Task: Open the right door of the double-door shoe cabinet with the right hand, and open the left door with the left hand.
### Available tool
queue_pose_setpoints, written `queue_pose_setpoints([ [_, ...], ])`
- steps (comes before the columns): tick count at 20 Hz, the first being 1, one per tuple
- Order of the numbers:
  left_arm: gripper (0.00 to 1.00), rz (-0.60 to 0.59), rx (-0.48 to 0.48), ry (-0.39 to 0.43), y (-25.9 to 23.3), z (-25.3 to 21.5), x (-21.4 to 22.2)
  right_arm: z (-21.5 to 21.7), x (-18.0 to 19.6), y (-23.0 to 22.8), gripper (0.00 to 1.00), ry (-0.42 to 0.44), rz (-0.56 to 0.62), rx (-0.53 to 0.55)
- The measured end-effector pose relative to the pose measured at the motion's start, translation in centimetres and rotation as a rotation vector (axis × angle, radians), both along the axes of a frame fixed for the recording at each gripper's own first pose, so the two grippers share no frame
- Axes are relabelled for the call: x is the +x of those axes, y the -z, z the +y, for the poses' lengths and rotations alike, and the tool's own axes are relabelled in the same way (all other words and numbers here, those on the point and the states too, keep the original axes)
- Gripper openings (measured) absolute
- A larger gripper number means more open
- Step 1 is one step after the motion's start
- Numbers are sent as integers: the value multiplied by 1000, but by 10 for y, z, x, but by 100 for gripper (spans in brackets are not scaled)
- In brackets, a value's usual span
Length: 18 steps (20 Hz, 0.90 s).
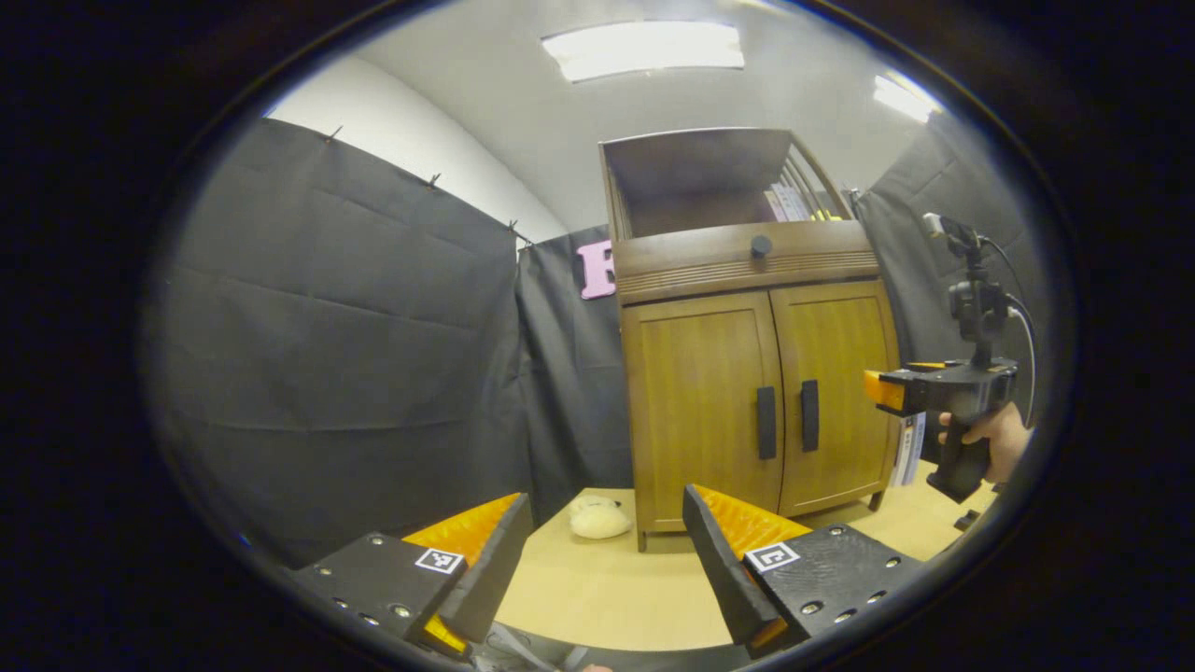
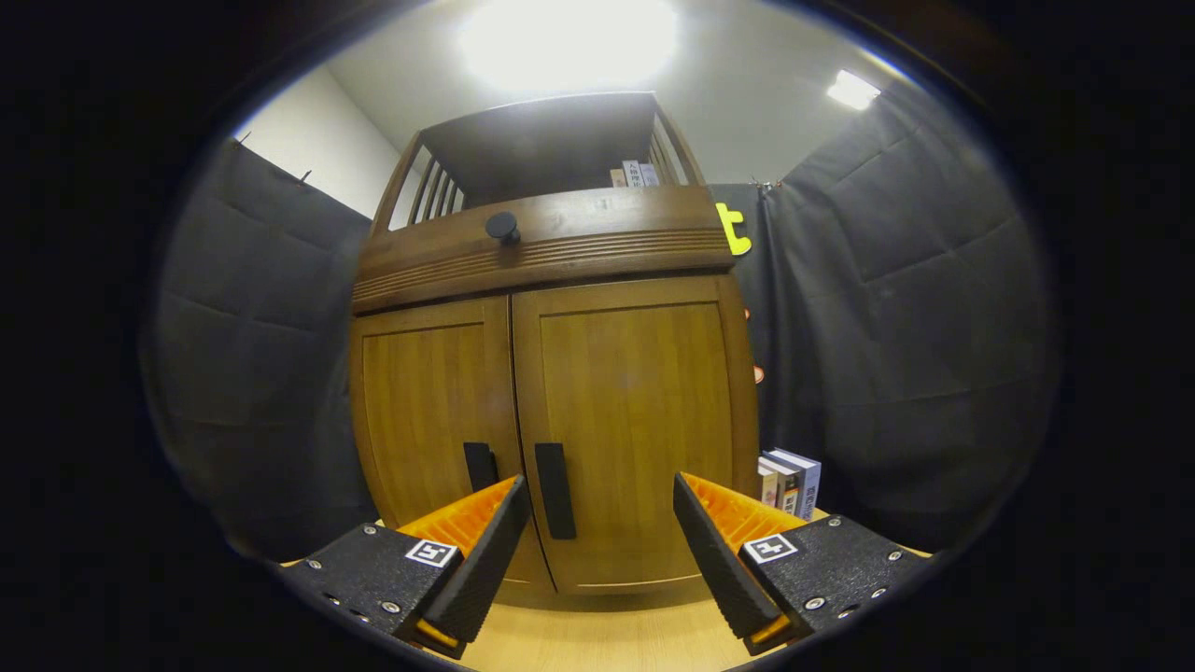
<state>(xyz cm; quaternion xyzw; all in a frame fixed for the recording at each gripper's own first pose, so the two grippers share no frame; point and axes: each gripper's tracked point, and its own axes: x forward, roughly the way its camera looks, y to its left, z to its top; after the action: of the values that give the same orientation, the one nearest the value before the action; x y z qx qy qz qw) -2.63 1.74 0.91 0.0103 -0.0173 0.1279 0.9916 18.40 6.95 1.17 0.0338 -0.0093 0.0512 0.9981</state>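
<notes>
The wooden shoe cabinet (image 1: 747, 392) stands on a light table with both doors closed. Its left door (image 1: 702, 411) and right door (image 1: 836, 392) each carry a dark vertical handle at the centre seam. My left gripper (image 1: 602, 551) is open, well back from the cabinet and low. The right gripper (image 1: 887, 387), held by a hand, hovers just in front of the right door's outer edge. In the right gripper view the cabinet (image 2: 551, 411) looms close; my right gripper (image 2: 597, 537) is open, with the right door's handle (image 2: 555, 490) just beyond and between its fingers, not touched.
A drawer with a round knob (image 1: 761, 246) and an open shelf with books top the cabinet. A pale plush item (image 1: 597, 518) lies on the table (image 1: 597, 588) left of the cabinet. Books (image 2: 789, 481) stand at its right side. Black cloth walls surround the booth.
</notes>
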Motion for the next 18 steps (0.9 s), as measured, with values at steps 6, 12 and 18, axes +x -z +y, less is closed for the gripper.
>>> queue_pose_setpoints([
  [6,99,7,-3,-48,4,12,-4,17,44,20,95,-17,51,-3],
  [12,99,24,-8,-94,9,23,-7,38,85,30,95,-31,69,-13],
  [18,99,34,3,-127,7,29,-11,49,121,58,86,-36,144,-6],
])
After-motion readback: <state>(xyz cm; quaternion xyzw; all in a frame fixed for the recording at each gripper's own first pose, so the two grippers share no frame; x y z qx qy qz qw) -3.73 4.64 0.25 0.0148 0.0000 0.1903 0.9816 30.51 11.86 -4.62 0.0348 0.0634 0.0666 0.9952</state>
